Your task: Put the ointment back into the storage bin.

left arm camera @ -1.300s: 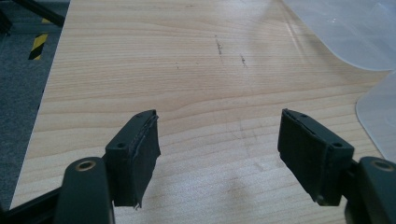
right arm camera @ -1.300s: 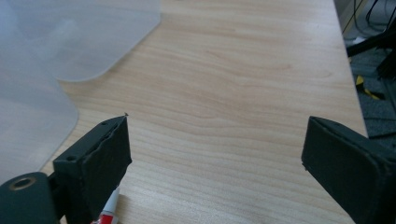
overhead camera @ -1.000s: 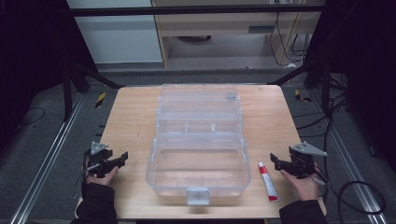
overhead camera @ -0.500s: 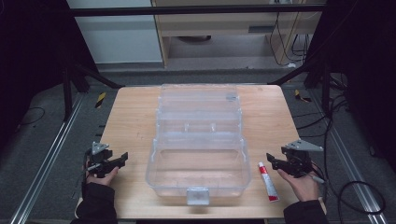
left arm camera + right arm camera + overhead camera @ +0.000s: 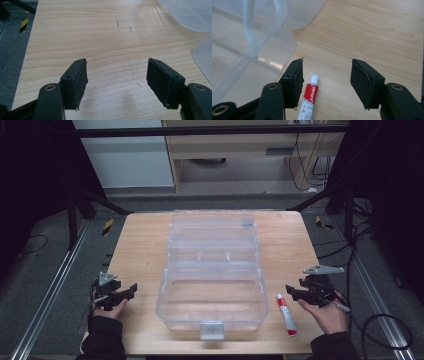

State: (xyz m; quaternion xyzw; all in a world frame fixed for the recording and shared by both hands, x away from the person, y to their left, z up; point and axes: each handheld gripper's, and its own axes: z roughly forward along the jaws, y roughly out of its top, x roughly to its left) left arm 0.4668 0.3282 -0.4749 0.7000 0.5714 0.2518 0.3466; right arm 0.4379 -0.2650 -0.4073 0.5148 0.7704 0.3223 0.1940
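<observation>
With both the left gripper (image 5: 116,80) and right gripper (image 5: 325,83) spread and empty, the small tube (image 5: 309,100) near the clear box (image 5: 212,270) looks light, soft, best pinched mid-body.

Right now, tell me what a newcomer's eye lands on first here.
The large clear plastic storage box dominates the middle of the light wooden table, lid open. A small white and red tube lies just right of it, beside the open right hand-held gripper.
</observation>
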